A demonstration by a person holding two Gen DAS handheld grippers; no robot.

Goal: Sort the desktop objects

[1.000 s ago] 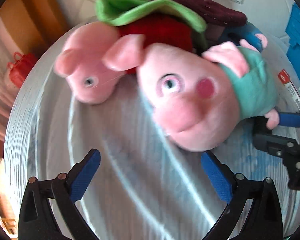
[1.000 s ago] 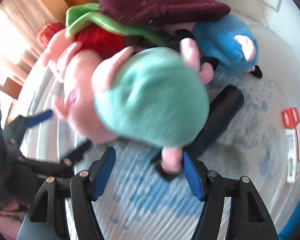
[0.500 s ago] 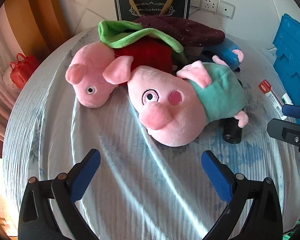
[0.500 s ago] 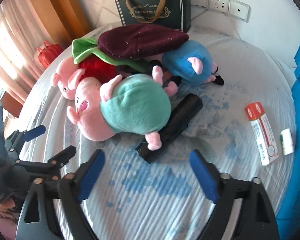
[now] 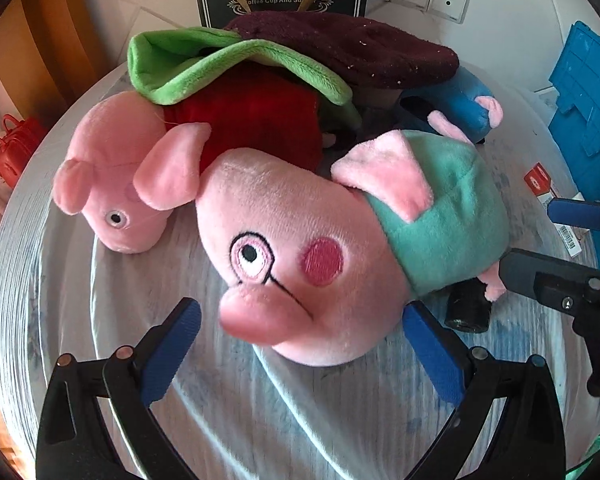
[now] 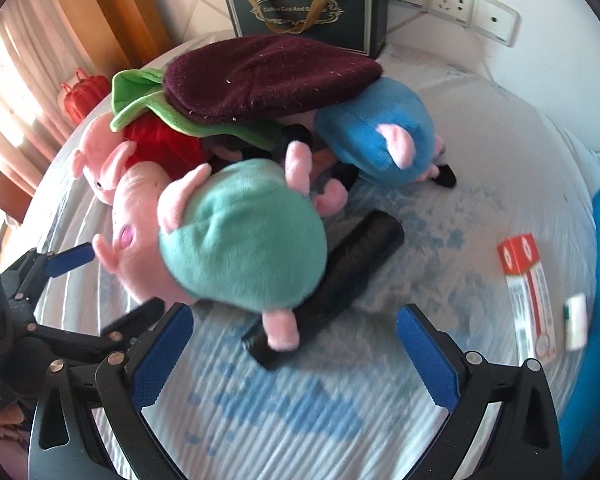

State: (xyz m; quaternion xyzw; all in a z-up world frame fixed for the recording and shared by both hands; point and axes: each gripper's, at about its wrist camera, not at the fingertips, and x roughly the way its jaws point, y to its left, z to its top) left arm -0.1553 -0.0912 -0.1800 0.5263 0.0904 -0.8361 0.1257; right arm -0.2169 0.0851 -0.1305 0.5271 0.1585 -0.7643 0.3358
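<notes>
A pink plush pig in a teal shirt (image 5: 320, 248) lies on the round table. Its head sits between the spread fingers of my left gripper (image 5: 296, 328), which is open; the pads do not press on it. My right gripper (image 6: 292, 320) has its jaws opening wide. The pig's teal body (image 6: 240, 240) and one pink foot lie just ahead of it, untouched. Behind are a pig in a red dress (image 5: 112, 184), a blue plush (image 6: 380, 132) and a maroon plush with a green leaf (image 6: 268, 76).
A black cylinder (image 6: 360, 256) lies partly under the teal pig. A red and white box (image 6: 528, 292) and a small white item (image 6: 576, 320) lie at the right. A dark gift bag (image 6: 300, 4) stands at the wall, a blue crate (image 5: 580, 112) at the right edge.
The right jaws have spread from around the pig's foot to wide open. Both grippers backed off half a second ago and now sit close to the teal pig again.
</notes>
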